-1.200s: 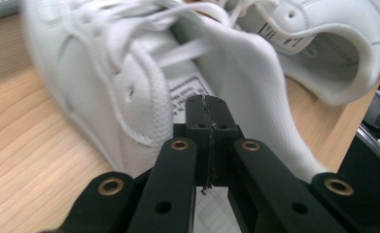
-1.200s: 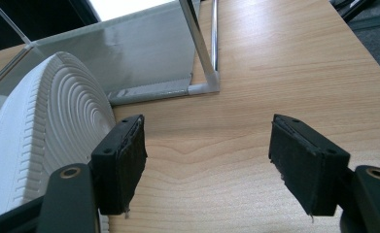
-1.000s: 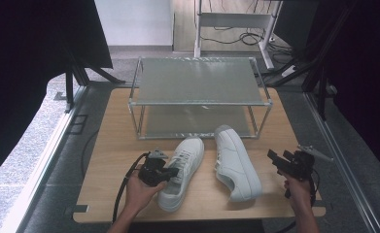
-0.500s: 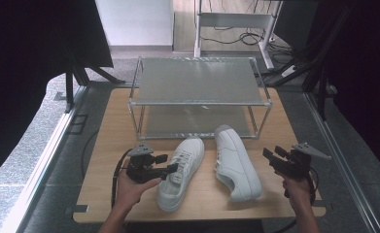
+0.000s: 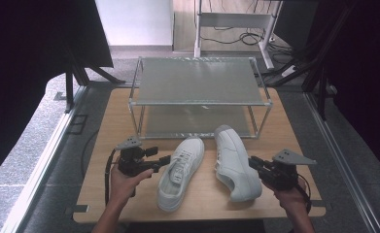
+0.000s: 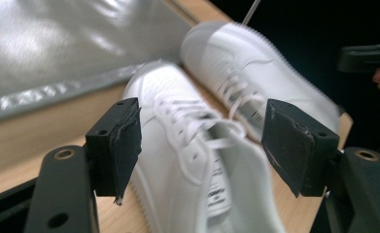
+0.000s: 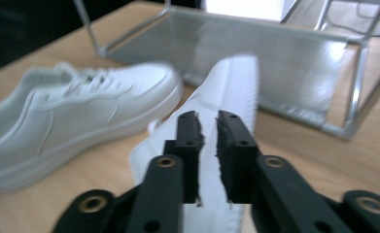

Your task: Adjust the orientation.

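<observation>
I am holding my left gripper [image 5: 164, 160] at about 8 o'clock on the wooden table [image 5: 105, 141], and its jaws are standing wide apart with nothing between the pads. In the left gripper view the pads [image 6: 114, 138] are framing the left shoe [image 6: 197, 165], but they are not touching it. In the high view this white shoe [image 5: 180, 172] is lying near 6 o'clock, upright on its sole, with its toe pointing toward 1 o'clock and its laces up. The jaw tips are just beside its lace side.

I am holding my right gripper [image 5: 253, 162] at about 4 o'clock, and it is pointing toward 9 o'clock. In the right gripper view its jaws [image 7: 206, 145] are nearly closed, with only a thin gap between the pads, and nothing is gripped in them. Just beyond the tips the right shoe [image 7: 221, 121] is lying tilted on its side, with its white sole turned to my camera. In the high view this shoe [image 5: 233, 160] is lying at 5 o'clock with its toe toward 12 o'clock, near the rack. I cannot tell if the jaw tips are touching it.

The two shoes are lying close together but apart. Behind them, at 12 o'clock, a metal-framed rack [image 5: 197, 99] with two glass shelves is standing on the table, and the toes of both shoes are reaching near its front lower rail [image 5: 197, 135]. On the floor behind the table, cables [image 5: 226, 39] are lying under a white frame [image 5: 236, 22].
</observation>
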A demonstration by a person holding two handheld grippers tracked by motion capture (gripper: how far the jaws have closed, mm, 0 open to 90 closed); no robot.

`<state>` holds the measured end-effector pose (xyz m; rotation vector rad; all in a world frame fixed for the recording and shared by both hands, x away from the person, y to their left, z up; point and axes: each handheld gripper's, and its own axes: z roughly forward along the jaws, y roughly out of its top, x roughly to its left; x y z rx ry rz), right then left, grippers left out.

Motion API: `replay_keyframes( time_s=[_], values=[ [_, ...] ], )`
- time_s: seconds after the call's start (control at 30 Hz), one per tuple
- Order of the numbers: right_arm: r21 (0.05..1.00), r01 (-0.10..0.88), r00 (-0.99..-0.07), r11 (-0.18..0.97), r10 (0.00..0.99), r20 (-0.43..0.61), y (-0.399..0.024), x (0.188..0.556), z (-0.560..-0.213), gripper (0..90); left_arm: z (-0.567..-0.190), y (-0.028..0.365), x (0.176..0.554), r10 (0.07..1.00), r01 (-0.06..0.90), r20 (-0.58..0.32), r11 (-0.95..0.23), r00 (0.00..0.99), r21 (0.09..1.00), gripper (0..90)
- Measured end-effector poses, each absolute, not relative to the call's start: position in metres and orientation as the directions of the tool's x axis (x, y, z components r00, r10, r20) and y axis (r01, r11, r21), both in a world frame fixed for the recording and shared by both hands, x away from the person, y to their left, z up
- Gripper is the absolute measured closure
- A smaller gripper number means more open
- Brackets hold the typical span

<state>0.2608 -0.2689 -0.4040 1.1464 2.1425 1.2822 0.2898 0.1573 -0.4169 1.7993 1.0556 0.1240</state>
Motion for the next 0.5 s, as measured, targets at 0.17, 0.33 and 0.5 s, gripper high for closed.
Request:
replay_keyframes(
  time_s=[0.17,0.33,0.5],
  values=[
    [0.831,0.456,-0.643,0.319,0.764,0.06,-0.253,0.249,-0.415,90.0,-0.427,0.159,0.297,0.719,0.644,-0.385,-0.114,0.578,0.756,31.9],
    [0.792,0.468,-0.69,0.392,0.722,0.051,-0.236,0.237,-0.432,90.0,-0.428,0.163,0.299,0.72,0.661,-0.404,-0.101,0.564,0.743,35.6],
    [0.75,0.49,-0.697,0.444,0.716,0.032,-0.221,0.236,-0.445,90.0,-0.424,0.168,0.298,0.711,0.662,-0.425,-0.076,0.56,0.745,37.0]
  ],
)
